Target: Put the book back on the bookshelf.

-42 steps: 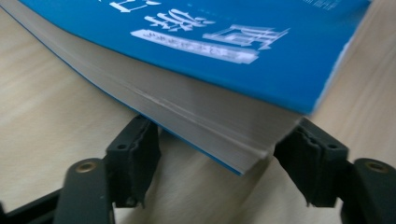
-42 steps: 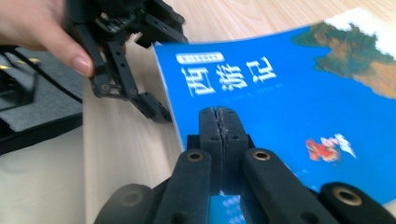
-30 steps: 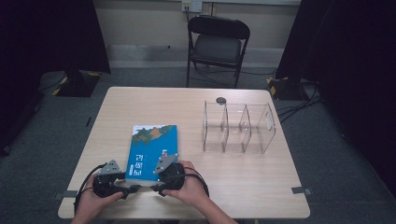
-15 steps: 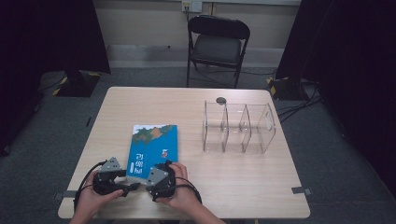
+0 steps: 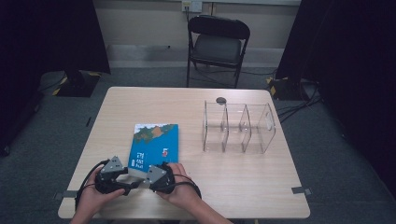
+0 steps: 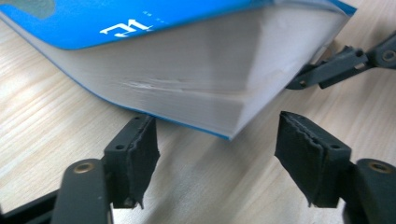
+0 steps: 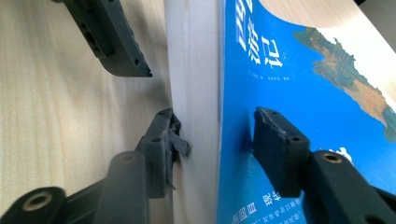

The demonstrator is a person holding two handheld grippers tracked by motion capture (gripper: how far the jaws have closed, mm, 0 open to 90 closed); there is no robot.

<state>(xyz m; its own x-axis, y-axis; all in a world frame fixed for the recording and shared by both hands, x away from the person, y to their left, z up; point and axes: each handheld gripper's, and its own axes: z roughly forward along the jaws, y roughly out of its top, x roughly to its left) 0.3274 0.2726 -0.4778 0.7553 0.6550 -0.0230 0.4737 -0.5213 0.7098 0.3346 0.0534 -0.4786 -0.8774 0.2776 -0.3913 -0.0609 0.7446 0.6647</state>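
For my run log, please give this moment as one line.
right tool: jaws just closing onto book | left tool: open at book corner

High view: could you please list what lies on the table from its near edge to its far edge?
Left gripper and right gripper → blue book → clear divided organizer → small dark disc.

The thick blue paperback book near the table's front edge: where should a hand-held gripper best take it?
Grip the thick blue paperback book at its near edge, coming in from the person's side, one jaw on the cover and one beneath. That corner already looks raised off the wooden table, so a jaw likely fits underneath.
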